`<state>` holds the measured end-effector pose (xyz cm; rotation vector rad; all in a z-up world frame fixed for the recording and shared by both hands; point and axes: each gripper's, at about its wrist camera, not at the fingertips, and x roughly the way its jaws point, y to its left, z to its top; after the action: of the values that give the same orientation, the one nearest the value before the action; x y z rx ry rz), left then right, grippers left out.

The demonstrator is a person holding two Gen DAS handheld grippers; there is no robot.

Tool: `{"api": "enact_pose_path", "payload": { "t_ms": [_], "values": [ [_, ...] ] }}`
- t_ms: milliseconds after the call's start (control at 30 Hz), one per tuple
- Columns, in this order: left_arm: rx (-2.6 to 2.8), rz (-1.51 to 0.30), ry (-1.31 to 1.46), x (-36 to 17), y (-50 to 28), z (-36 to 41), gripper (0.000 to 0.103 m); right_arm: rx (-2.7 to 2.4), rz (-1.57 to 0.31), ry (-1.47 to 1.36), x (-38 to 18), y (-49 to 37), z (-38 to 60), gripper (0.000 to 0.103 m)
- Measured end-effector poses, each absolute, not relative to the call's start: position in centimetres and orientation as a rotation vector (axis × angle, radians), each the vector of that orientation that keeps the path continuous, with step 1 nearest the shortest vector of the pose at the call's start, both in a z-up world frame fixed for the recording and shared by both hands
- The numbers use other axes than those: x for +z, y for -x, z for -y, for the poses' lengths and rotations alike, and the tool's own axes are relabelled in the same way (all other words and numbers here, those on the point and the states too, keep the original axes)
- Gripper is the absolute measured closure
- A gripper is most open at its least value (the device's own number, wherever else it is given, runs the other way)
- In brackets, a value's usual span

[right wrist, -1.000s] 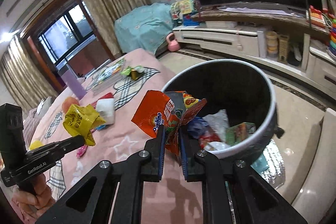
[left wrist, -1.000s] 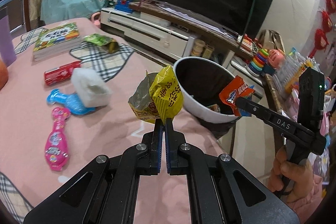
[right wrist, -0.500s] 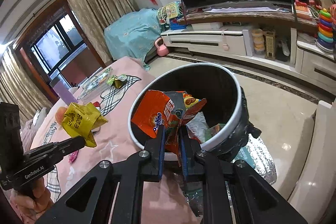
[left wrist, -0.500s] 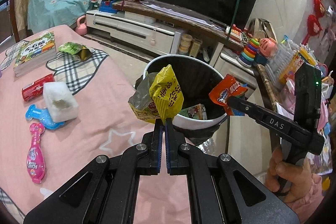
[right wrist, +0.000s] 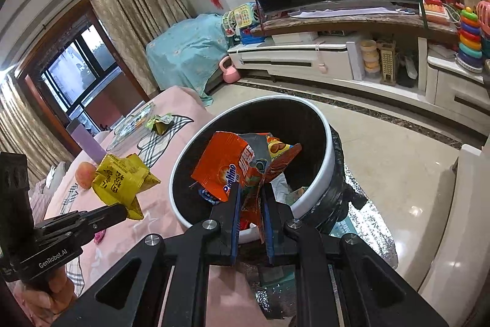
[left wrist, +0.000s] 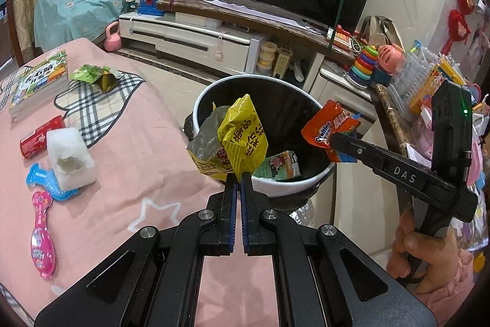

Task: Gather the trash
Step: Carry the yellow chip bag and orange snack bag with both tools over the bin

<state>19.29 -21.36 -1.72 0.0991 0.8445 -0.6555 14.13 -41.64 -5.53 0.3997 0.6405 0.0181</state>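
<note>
Left gripper (left wrist: pixel 238 178): jaws pinching yellow wrapper (left wrist: pixel 243 138), held over the near rim of the trash bin (left wrist: pixel 294 184). Right gripper (right wrist: pixel 249 196): jaws pinching orange wrapper (right wrist: pixel 225 170), directly above the bin mouth, bin below and ahead. Judgement: the right is better centred; the left needs carrying slightly farther before release.

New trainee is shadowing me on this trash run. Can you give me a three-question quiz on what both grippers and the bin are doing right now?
1. True or false: the left gripper is open.
2. What does the right gripper hold? A) orange wrapper B) book
3. Fill in: the carton lies inside the ____.

Key: 1 false, it is shut on the yellow wrapper. 2 A. 3 bin.
</note>
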Motion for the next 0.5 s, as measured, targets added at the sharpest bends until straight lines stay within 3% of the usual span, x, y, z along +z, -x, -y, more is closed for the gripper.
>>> {"api": "enact_pose_path", "payload": {
  "t_ms": [500],
  "values": [
    [-0.673, -0.859, -0.144, -1.9, -21.2, 24.6, 0.101, 0.001, -0.668, -0.358, -5.2, -16.2, 42.1, 0.089]
  ]
}}
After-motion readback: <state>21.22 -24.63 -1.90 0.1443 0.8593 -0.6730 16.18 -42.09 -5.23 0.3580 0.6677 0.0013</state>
